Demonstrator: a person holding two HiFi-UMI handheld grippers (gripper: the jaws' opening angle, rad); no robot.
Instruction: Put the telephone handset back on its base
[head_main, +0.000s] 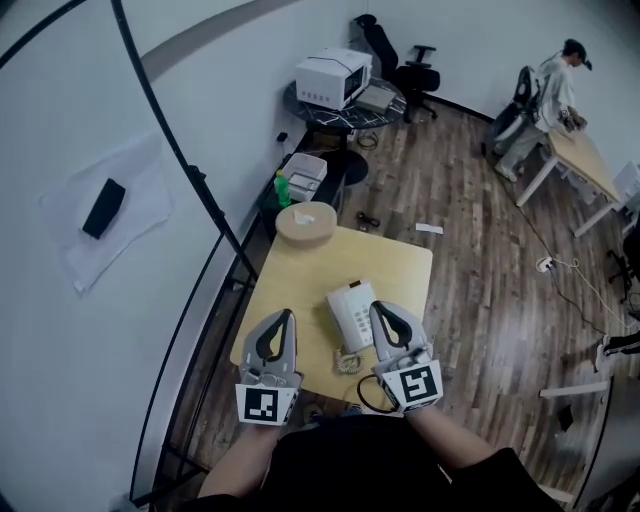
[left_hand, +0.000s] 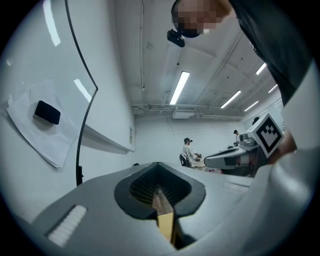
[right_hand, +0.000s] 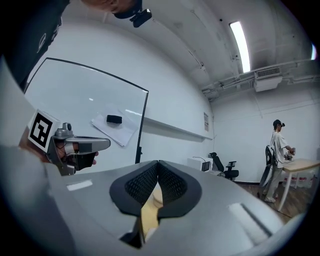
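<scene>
Both my grippers hover over the pale wooden tabletop's (head_main: 400, 268) near edge: left gripper (head_main: 285, 318) and right gripper (head_main: 379, 310), jaws pressed together on nothing, apparently idle. Between them lies a coiled cord (head_main: 347, 362), then the white plastic telephone (head_main: 350, 312) mid-table; I cannot tell whether its handset is seated.

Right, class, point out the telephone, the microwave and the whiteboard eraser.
telephone (head_main: 352, 312), head view, keypad face.
microwave (head_main: 336, 70), head view, top panel.
whiteboard eraser (head_main: 103, 208), head view, its middle.

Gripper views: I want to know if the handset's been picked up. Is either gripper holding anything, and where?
Nothing is held: the left gripper and right gripper are both shut, with no object between their jaws.
</scene>
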